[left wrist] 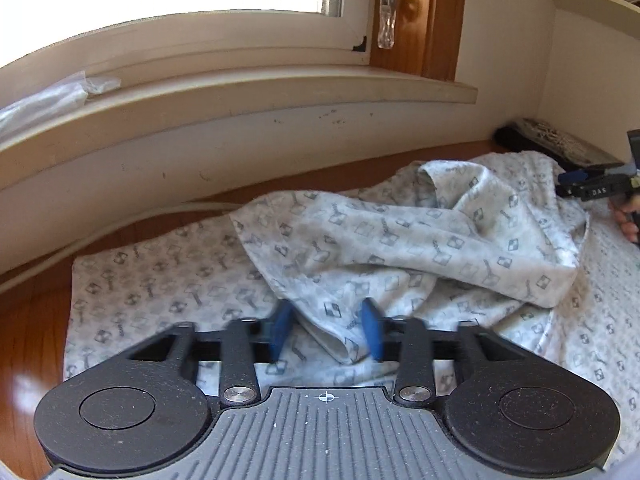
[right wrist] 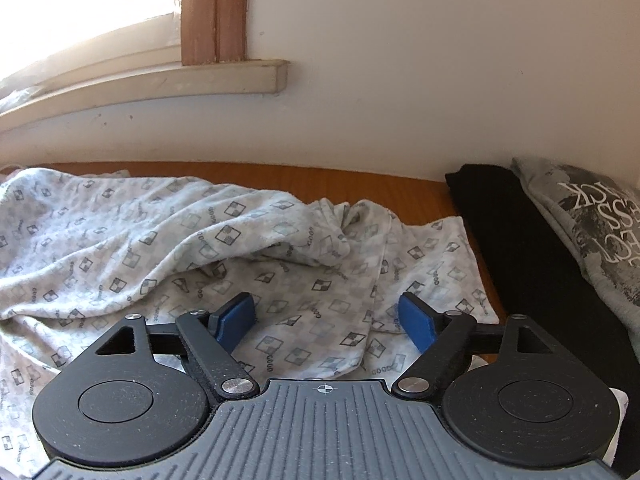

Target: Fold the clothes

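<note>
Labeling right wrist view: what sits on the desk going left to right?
Patterned garment → bare strip of wooden desk → black folded cloth → grey printed shirt.

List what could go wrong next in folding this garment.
Only a narrow fold of the pale grey check-printed garment lies between the pads of the open left tool; it may slip out or catch one layer.
The cloth is bunched, so folding now could trap creases.
The open right tool hovers near the black folded cloth and might snag it.
</note>
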{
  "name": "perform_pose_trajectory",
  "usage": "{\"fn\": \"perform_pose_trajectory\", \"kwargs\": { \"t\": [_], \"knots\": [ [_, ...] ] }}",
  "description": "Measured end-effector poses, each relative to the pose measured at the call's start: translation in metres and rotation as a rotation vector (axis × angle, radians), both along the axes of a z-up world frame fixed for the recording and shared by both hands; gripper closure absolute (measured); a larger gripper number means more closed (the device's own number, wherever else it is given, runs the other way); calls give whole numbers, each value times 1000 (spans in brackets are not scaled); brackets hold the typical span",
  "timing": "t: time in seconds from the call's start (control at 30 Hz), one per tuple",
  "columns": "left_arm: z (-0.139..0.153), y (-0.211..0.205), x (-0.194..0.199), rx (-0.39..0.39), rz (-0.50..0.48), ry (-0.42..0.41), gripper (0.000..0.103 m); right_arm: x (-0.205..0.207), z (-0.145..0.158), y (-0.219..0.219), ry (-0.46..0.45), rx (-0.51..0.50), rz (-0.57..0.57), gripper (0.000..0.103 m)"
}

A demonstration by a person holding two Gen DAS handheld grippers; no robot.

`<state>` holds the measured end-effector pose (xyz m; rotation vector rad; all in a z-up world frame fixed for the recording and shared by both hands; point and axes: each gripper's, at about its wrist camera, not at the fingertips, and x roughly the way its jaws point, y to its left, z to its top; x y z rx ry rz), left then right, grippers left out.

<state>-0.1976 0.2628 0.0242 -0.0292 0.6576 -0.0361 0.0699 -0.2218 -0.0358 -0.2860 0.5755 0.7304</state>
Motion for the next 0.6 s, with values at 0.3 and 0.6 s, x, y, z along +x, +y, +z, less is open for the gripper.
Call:
{"fn": "perform_pose_trajectory", "kwargs": {
  "t": [0.3,0.6],
  "knots": [
    [62,34,-50,51,72,-161,101,0,1,-2,6,19,-3,24],
    [56,68,-121,19,57,-6,99,1,0,-4,9,29,-10,23]
  ]
}}
